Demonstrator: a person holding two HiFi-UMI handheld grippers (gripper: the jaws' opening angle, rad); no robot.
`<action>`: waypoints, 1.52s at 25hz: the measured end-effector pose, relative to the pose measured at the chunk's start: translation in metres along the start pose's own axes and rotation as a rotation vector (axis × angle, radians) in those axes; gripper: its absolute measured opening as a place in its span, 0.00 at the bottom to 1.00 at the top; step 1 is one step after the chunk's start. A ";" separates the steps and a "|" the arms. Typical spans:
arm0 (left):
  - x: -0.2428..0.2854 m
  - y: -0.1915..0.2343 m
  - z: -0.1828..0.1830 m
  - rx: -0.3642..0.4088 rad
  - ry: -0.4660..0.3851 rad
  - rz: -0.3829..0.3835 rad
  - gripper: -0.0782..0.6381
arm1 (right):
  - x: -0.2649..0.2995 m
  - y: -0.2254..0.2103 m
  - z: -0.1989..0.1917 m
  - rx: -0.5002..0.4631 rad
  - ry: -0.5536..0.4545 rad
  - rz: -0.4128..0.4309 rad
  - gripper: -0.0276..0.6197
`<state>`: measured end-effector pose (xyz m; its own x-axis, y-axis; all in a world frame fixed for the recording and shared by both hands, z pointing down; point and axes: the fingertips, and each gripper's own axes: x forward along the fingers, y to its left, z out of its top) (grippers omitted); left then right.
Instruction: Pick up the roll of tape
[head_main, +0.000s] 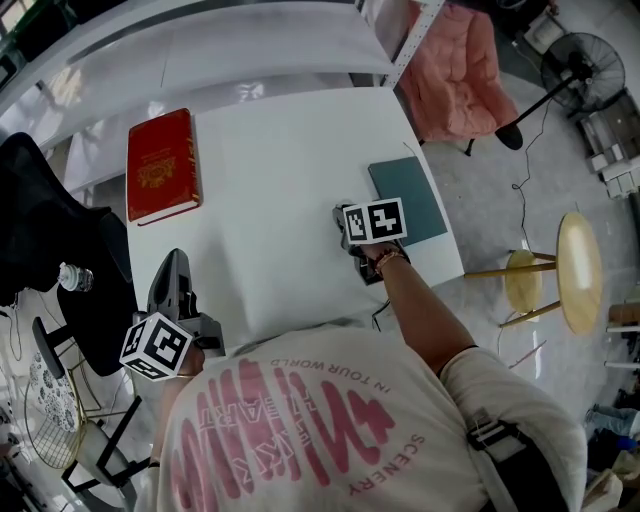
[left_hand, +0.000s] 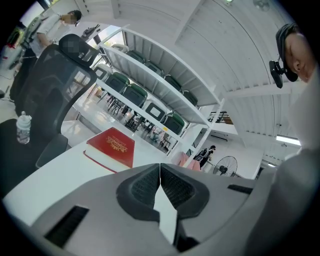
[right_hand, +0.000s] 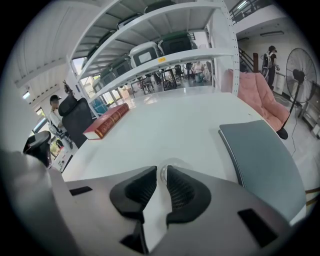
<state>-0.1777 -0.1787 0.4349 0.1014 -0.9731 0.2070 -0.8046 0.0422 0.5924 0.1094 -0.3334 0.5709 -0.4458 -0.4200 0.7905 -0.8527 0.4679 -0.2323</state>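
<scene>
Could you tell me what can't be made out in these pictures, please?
- Roll of tape: head view, hidden under the right gripper; right gripper view, clear, mostly behind the jaws.
- Whether it rests on the table: no view shows.
- Red book cover print: too small everywhere.

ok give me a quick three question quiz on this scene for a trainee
1. Fill in: the jaws of the left hand-held gripper are ____, with nothing between them.
2. Which one has the clear roll of tape between its jaws? A) left hand-held gripper B) right hand-held gripper
3. True or false: the red book lies on the white table.
Key: 1 shut; 2 B; 3 true.
</scene>
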 end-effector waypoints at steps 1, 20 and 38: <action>0.001 0.000 -0.001 -0.001 0.001 -0.001 0.14 | 0.000 0.001 0.000 -0.004 -0.004 0.002 0.16; 0.006 -0.007 -0.002 0.002 0.005 -0.011 0.14 | -0.018 0.012 0.023 -0.029 -0.164 -0.005 0.16; 0.014 -0.018 0.002 0.004 0.000 -0.052 0.14 | -0.048 0.049 0.051 -0.060 -0.300 0.057 0.16</action>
<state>-0.1628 -0.1936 0.4256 0.1434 -0.9739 0.1757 -0.8006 -0.0098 0.5991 0.0746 -0.3302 0.4925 -0.5609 -0.5982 0.5723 -0.8102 0.5389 -0.2307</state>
